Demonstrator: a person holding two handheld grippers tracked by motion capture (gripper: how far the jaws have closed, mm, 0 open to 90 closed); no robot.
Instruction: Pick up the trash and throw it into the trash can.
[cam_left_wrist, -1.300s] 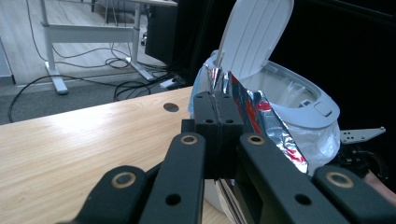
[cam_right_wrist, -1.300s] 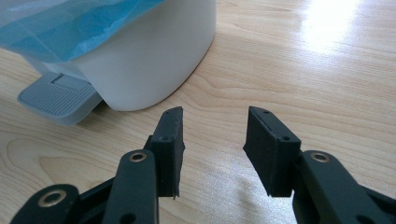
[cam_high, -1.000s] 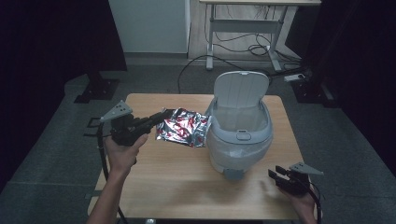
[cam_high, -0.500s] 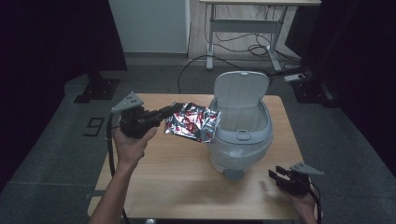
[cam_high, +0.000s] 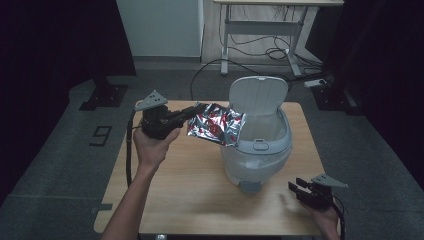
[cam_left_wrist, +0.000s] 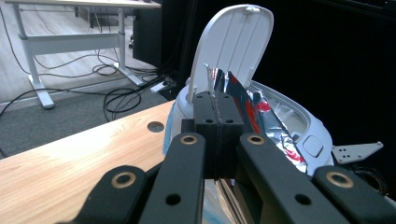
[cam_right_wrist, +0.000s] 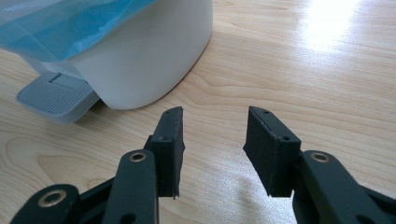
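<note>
While the left forearm reaches up from the bottom left of the high view, its hand holds the left gripper (cam_high: 192, 114) level at left of centre, jaws clamped on the corner of a crinkled silver foil bag (cam_high: 216, 124) with red print, which hangs in the air across the near rim of the white pedal bin (cam_high: 260, 150). The bin's rounded lid stands upright at upper centre, and its mouth lies open behind the bag. The wooden table (cam_high: 190, 195) has bare room in front of the bin and along its left edge. At the lower right corner, the right gripper (cam_high: 295, 189) rests low near the table's front edge, well apart from the bin. In the left gripper view, the two black jaws meet flat at centre, pinching the shiny, creased foil bag (cam_left_wrist: 261, 116); the smooth plastic bin lid (cam_left_wrist: 233, 44) rises behind it at top centre, and pale wood fills the lower left. In the right gripper view, the blocky black jaws of the right gripper (cam_right_wrist: 212, 140) stand apart with nothing between them, above grained wood; the bin's curved white wall (cam_right_wrist: 154, 60), its ribbed grey pedal (cam_right_wrist: 56, 98) and a blue liner (cam_right_wrist: 65, 23) occupy the upper left.
</note>
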